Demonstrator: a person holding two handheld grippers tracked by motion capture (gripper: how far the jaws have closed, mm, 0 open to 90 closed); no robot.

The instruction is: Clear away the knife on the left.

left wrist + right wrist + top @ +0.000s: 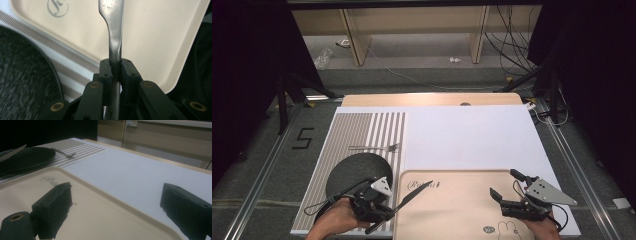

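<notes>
Steel knife [404, 204] sits clamped by its handle in my left gripper [379, 207], blade out over the beige tray's [452, 210] left edge, beside the black plate [349, 172]. My right gripper [507, 187] hangs wide open, empty, above the tray.

Writing and signs we can see

We see curly dark writing on the cream tray [452, 210]; it starts with a big "R" and may say "Rabbit", but it is too small for us to read for sure. In the left gripper view we see just a curly letter inside a ring on that tray [155, 37], and in the right gripper view the same writing looks like "Rab" on the tray [105, 215]. Near the tray's front edge we see a small round dark stamp and a line drawing of a bunny; we cannot read the stamp. On the grey floor [257, 150] left of the desk we see a black mark like the number "5".
</notes>
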